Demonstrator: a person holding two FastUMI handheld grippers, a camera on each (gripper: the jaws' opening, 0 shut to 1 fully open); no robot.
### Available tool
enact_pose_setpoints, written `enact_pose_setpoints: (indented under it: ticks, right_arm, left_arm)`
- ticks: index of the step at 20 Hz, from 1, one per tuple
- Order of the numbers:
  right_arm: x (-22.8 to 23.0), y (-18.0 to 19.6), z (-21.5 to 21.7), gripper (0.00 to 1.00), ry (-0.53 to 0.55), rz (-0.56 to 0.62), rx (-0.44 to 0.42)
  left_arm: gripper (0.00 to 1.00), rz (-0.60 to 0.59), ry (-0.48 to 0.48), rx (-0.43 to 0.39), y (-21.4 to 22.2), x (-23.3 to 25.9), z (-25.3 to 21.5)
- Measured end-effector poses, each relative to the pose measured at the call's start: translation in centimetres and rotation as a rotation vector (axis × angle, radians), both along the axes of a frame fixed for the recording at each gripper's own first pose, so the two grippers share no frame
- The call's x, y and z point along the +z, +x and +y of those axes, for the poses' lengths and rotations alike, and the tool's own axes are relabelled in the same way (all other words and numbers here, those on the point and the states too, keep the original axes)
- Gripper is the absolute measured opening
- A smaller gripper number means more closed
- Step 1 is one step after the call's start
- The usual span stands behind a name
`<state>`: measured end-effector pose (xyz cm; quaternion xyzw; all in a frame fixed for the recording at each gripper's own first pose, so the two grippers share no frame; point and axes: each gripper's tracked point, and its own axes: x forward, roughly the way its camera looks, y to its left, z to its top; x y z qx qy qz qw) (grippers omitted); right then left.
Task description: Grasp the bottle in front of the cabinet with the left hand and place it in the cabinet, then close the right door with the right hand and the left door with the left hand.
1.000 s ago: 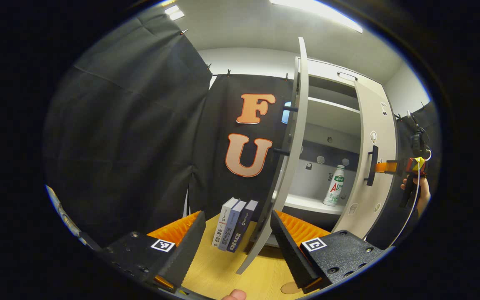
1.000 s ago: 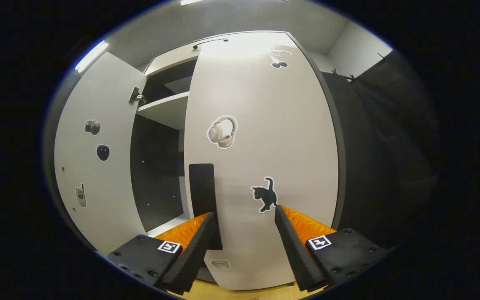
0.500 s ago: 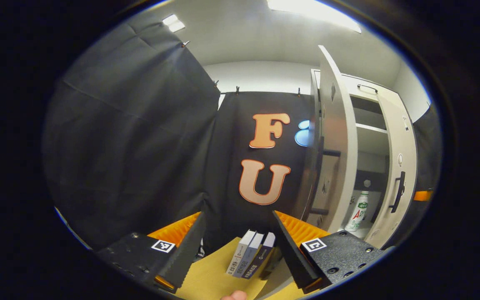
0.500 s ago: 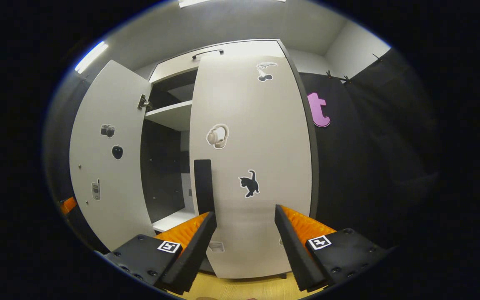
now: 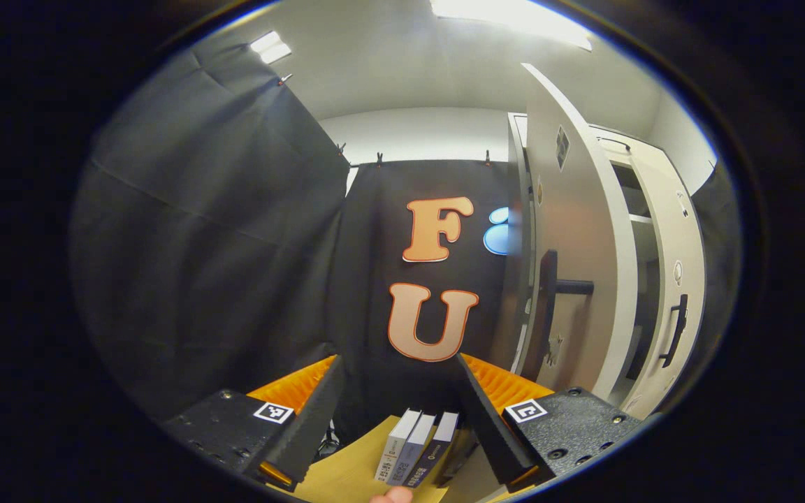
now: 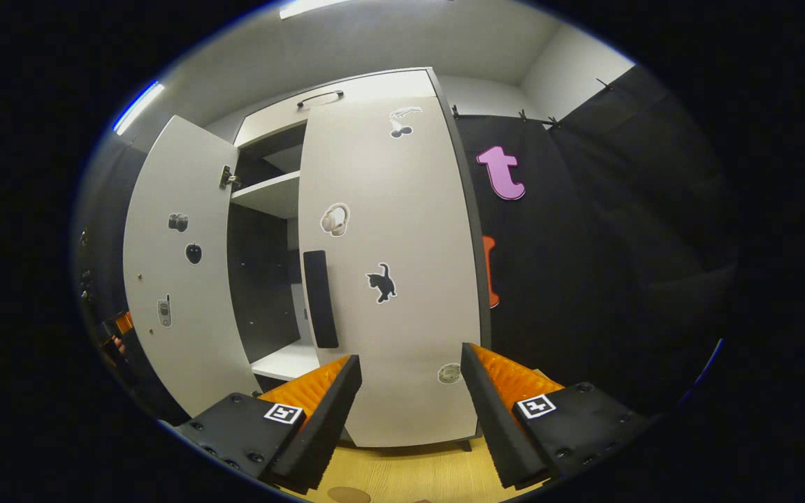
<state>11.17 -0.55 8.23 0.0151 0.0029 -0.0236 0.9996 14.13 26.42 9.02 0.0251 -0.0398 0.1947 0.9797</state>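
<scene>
Left gripper view: our left gripper [image 5: 397,412] gapes empty; left door [image 5: 577,279] stands ajar at three o'clock, awaiting our push. Books [image 5: 416,447] rest on the wooden table [image 5: 346,475]. Right gripper view: right gripper [image 6: 409,412] wide, empty; right door [image 6: 402,279] looks shut. We cannot see the bottle, presumably inside the cabinet [image 6: 270,202].

Black screwed claw [image 5: 397,412] mounts, square markers
</scene>
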Motion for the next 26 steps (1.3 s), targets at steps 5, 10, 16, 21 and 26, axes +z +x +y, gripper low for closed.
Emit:
enact_pose_setpoints:
  ticks: [5, 10, 16, 21, 26]
  right_arm:
    - [0.3, -1.1, -1.5, 0.95, 0.019, -0.008, -0.010]
    - [0.5, -2.3, -2.9, 0.95, -0.002, -0.010, -0.026]
    - [0.8, -3.3, -4.2, 0.95, -0.012, -0.011, -0.053]
    - [0.9, -4.1, -4.7, 0.95, -0.027, -0.005, -0.075]
    - [1.1, -4.9, -5.2, 0.95, -0.029, -0.001, -0.105]
  left_arm:
    - [0.93, 0.014, -0.065, -0.071, 0.1, -0.7, -2.5]
    - [0.94, 0.021, -0.027, -0.091, -0.2, -0.6, -5.6]
    - [0.89, 0.034, -0.042, -0.173, 0.7, -1.4, -9.8]
    - [0.89, 0.029, -0.106, -0.247, 1.8, -2.2, -12.8]
    - [0.94, 0.028, -0.114, -0.352, 4.2, -2.1, -17.0]
